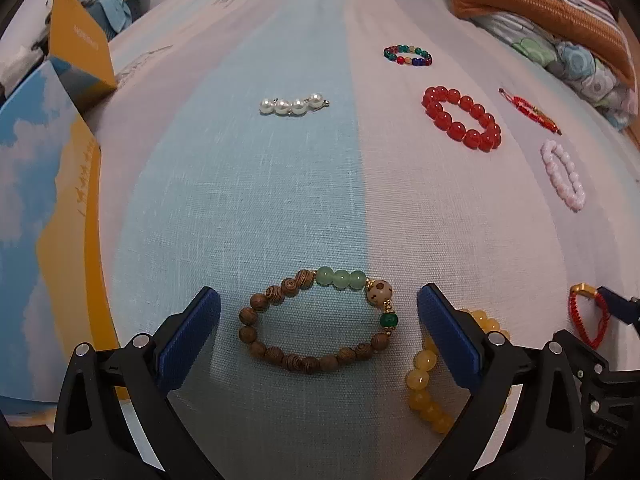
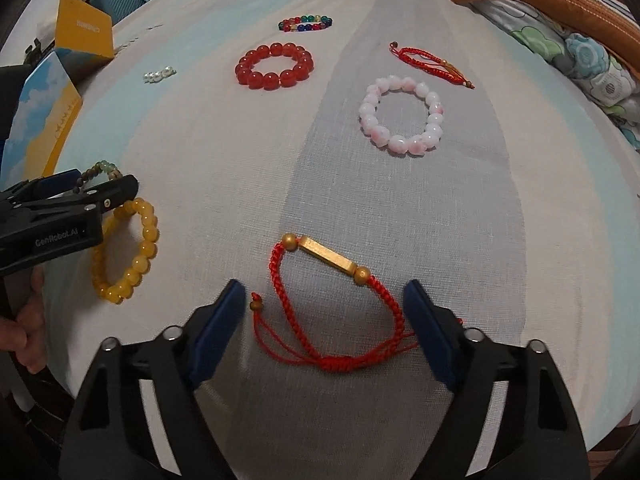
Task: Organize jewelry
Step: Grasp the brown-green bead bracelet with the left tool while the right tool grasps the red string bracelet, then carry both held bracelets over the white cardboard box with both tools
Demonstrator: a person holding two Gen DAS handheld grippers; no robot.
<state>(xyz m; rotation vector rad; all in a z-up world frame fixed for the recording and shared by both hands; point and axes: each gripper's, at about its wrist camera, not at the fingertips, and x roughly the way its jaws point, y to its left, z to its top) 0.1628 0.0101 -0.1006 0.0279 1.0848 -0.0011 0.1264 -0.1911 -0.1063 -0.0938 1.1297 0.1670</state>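
My left gripper is open and points down at a bracelet of wooden beads with green beads, which lies flat on the cloth between its blue pads. A yellow bead bracelet lies partly under its right finger. My right gripper is also open. Between its fingers lies a red cord bracelet with a gold bar, on the cloth. The cord's right side runs close to the right pad. The yellow bracelet shows to the left in the right wrist view, beside the left gripper's black body.
Farther back lie a red bead bracelet, a pink-white one, a multicoloured one, a thin red cord and a pearl piece. A blue-and-yellow box stands left. Bedding is piled at the back right.
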